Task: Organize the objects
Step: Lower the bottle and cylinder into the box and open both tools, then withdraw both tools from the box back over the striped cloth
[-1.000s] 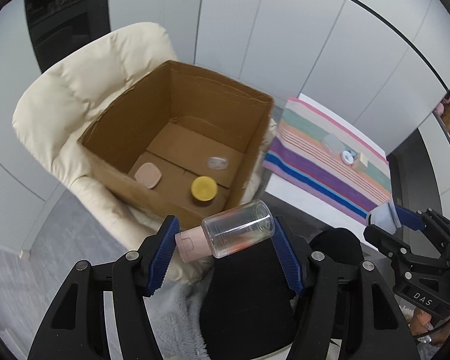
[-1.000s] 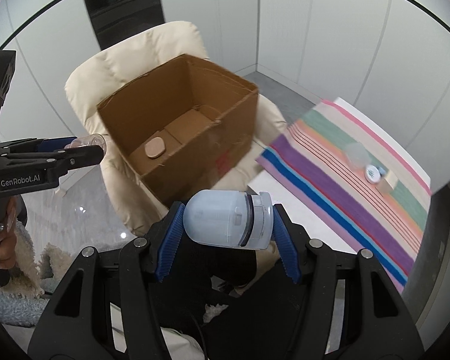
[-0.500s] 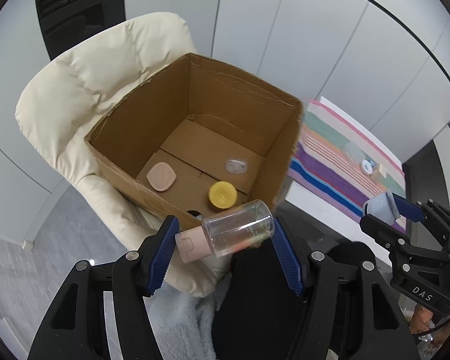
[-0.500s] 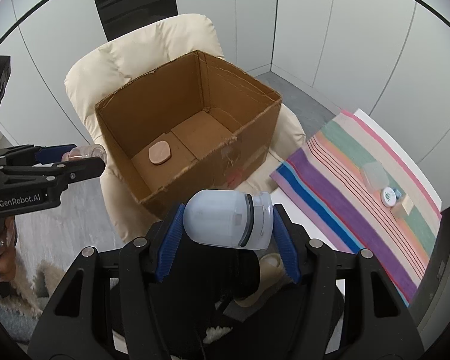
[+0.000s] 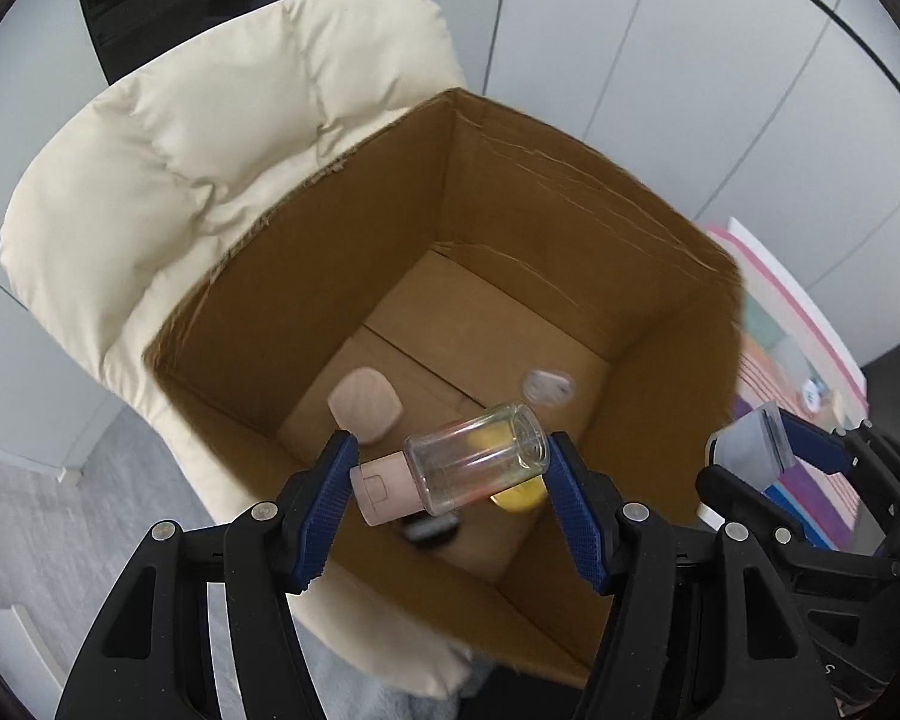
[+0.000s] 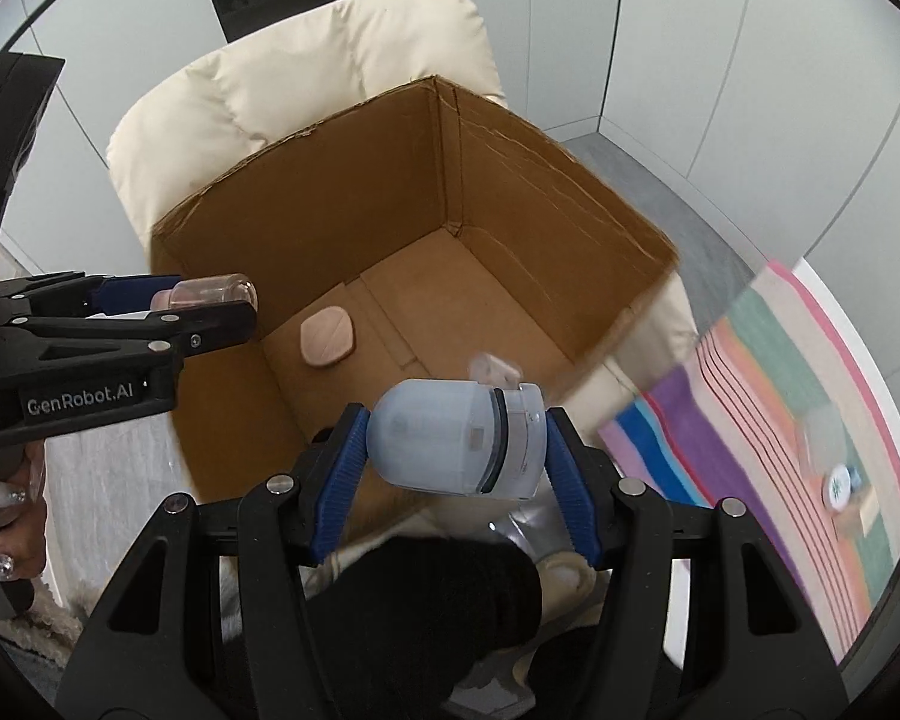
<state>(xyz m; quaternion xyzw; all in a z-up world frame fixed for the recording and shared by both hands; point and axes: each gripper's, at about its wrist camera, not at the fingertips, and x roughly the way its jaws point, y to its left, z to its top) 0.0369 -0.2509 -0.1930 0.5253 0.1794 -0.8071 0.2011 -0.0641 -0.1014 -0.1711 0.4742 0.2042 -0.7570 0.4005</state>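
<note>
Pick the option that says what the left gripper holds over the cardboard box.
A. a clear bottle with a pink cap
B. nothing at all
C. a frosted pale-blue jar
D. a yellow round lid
A: in the left wrist view the left gripper is clamped end to end on the clear bottle with its pink cap, above the open cardboard box; the frosted pale-blue jar sits in the right gripper.

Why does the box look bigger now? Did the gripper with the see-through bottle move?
Yes. The left gripper, shut on the clear bottle, moved toward the cardboard box and now hangs over its opening.
</note>
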